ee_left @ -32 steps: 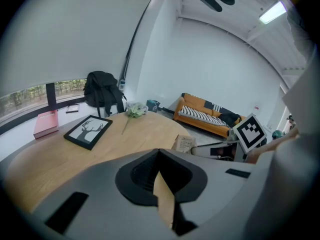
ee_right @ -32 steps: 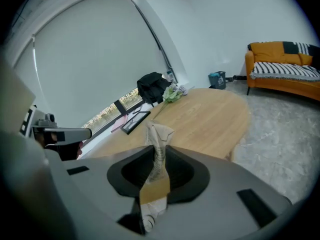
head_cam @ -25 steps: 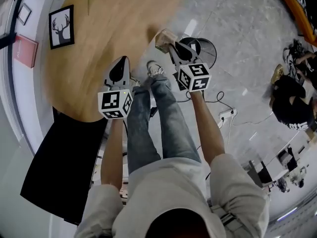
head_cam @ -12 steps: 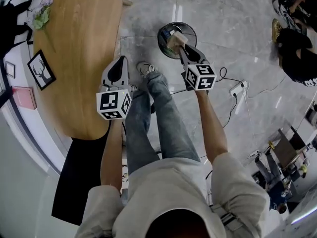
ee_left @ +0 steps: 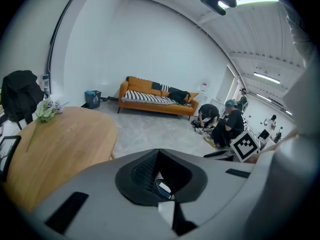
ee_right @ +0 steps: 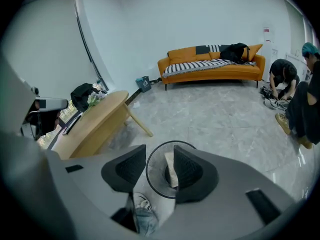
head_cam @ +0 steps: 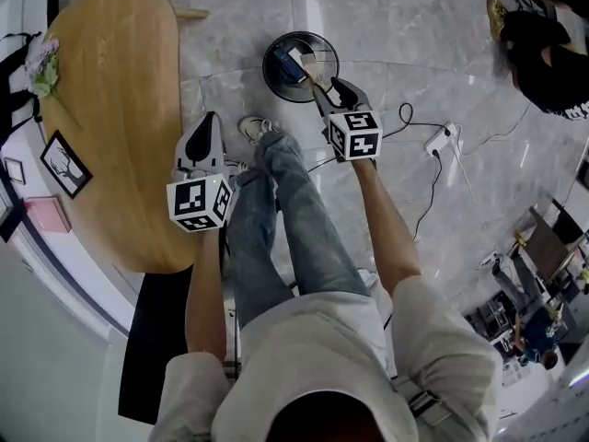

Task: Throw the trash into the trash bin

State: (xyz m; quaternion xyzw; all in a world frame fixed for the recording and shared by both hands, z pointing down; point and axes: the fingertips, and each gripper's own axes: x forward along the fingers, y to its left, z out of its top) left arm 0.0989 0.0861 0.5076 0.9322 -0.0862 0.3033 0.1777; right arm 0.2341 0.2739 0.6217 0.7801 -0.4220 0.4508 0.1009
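Note:
A round black mesh trash bin (head_cam: 269,67) stands on the grey floor ahead of the person's feet. My right gripper (head_cam: 324,86) hangs over its near rim, pointing down. Its jaws have just been opening and now stand apart (ee_right: 157,156). A beige piece of trash (ee_right: 171,173) shows between them, close to the right pad, over the mouth of the bin (ee_right: 152,181). In the head view this beige piece (head_cam: 313,63) lies inside the bin's ring beside a blue and white scrap. My left gripper (head_cam: 207,122) is shut and empty (ee_left: 160,156), left of the bin, beside the table edge.
An oval wooden table (head_cam: 110,109) stands at left with a deer picture (head_cam: 64,166) and flowers (head_cam: 41,67) on it. A power strip and cable (head_cam: 437,141) lie right of the bin. The person's shoe (head_cam: 258,129) is near the bin. People crouch at the top right (head_cam: 543,35).
Both grippers moved away from the table toward the bin. The right one carried the beige piece over the bin and its jaws came apart. The left gripper stayed shut.

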